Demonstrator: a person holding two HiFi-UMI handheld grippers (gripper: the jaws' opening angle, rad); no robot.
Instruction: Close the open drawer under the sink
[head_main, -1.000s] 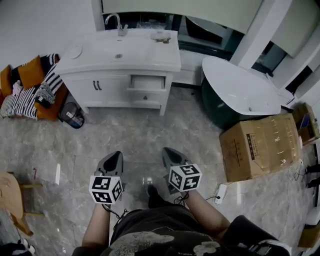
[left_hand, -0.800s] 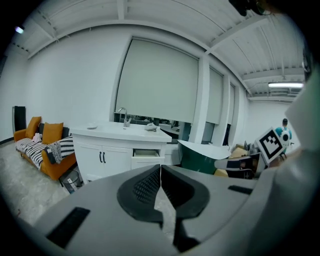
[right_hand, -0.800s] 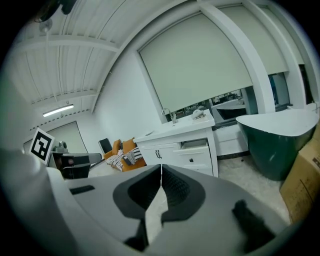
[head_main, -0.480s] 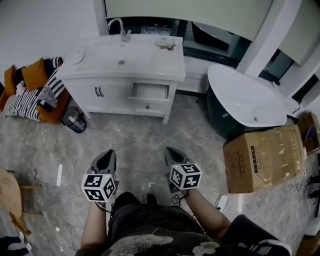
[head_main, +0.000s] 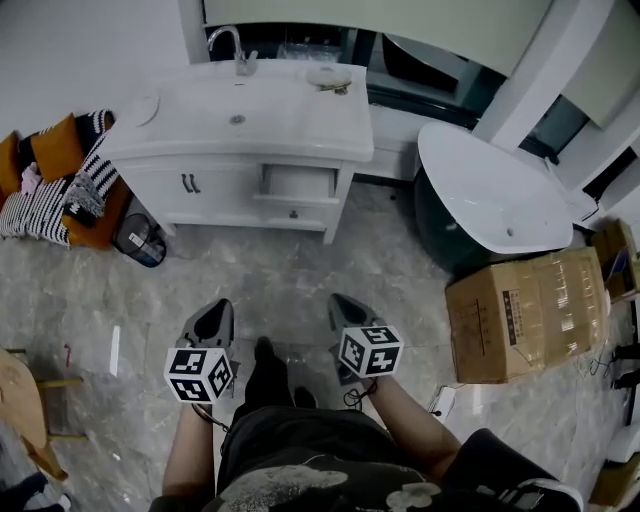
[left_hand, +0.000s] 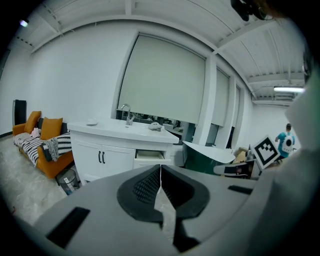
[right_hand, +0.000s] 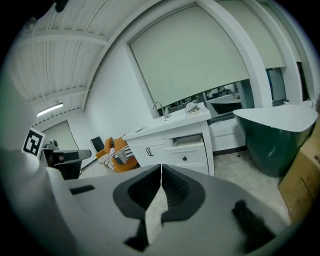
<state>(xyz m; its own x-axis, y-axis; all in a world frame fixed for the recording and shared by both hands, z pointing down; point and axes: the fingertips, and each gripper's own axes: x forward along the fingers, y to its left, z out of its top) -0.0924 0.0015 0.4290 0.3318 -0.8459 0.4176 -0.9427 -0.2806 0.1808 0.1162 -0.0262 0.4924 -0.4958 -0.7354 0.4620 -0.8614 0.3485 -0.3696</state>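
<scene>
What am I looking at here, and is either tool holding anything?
No robot: a person holds a two-jaw tool in each hand. The head view looks down from the person's head and shows the left tool and right tool over the floor. The other two views ride on the tools and look along their jaws. Both tools are shut and empty. Ahead stands the sink cabinet with its drawer open, apart from both tools. A tub and a box stand right of it, a sofa left.
</scene>
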